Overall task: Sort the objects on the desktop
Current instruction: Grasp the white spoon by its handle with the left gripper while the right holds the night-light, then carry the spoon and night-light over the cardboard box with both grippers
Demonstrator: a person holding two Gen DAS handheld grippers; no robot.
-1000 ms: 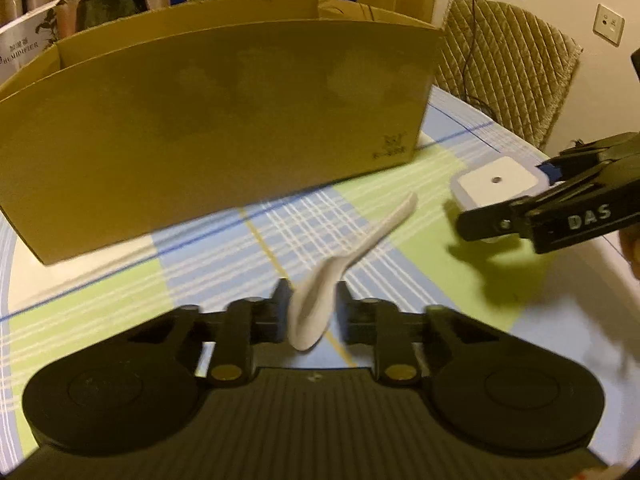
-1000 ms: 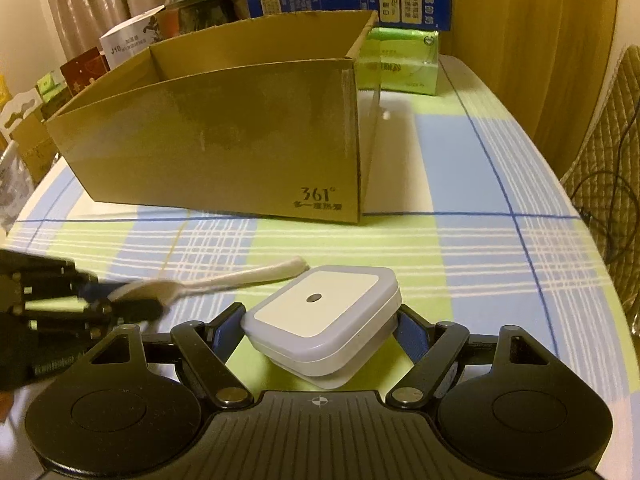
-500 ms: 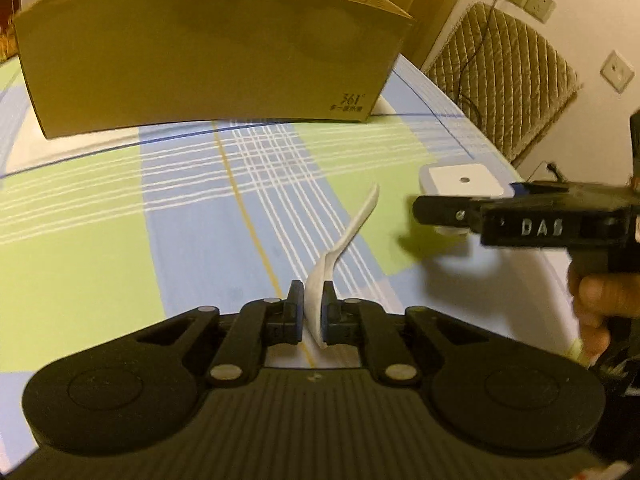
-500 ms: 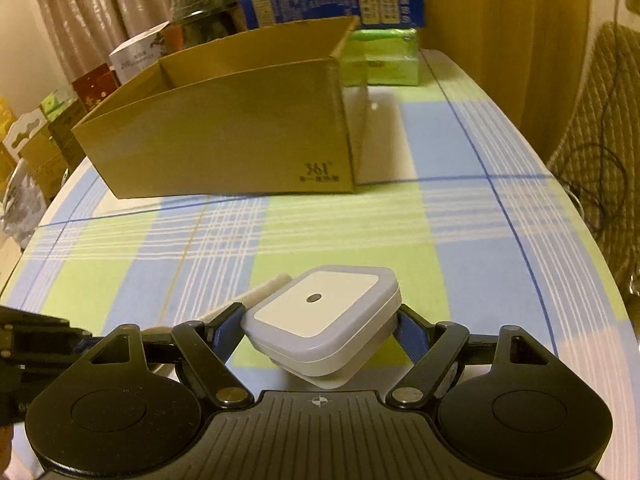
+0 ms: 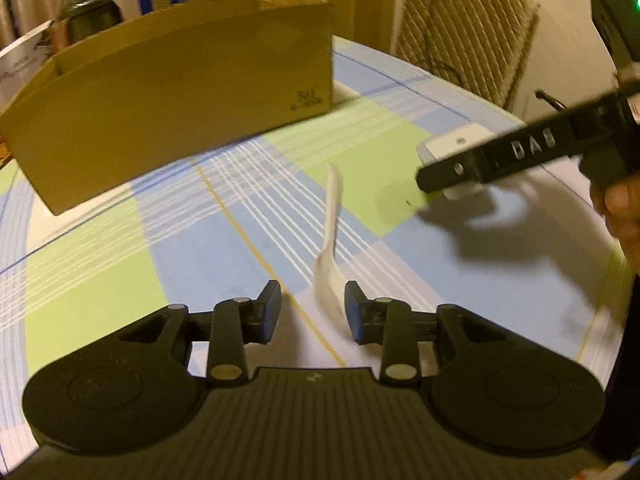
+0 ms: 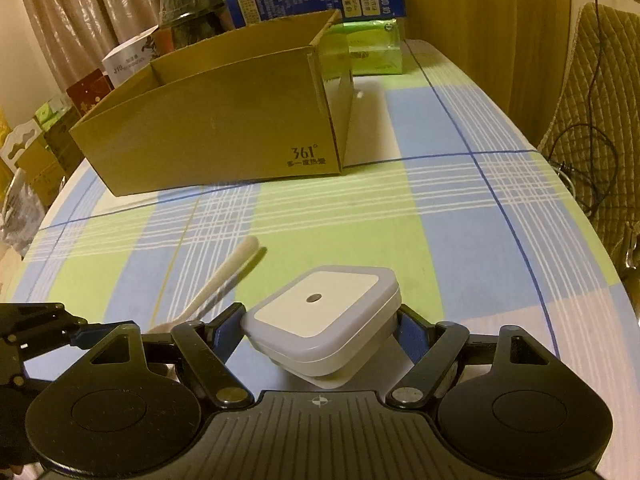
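My left gripper point(image 5: 312, 306), seen from the left wrist: its jaws are opening, and the white plastic spoon point(image 5: 331, 240) stands between them, its bowl lying against the right-hand pad while the left-hand pad is clear of it. The spoon's handle slants away from me over the checked tablecloth point(image 5: 104, 256), toward the open cardboard box point(image 5: 180, 104) that sits farther back on the table. At the right of this view my right gripper point(image 5: 472, 168) crosses the picture, held in my hand point(image 5: 620, 208).

My right gripper point(image 6: 322, 330), seen from the right wrist: both pads are clenched on the white square plug-in light point(image 6: 324, 312), which sits tilted between them, its flat face with the small round sensor turned upward. The spoon point(image 6: 224, 280) shows just to its left, with my left gripper point(image 6: 44, 330) at the lower left edge. The cardboard box point(image 6: 224, 128) stands well beyond, printed "361°" at its near corner; a green packet point(image 6: 372, 52) lies behind it.
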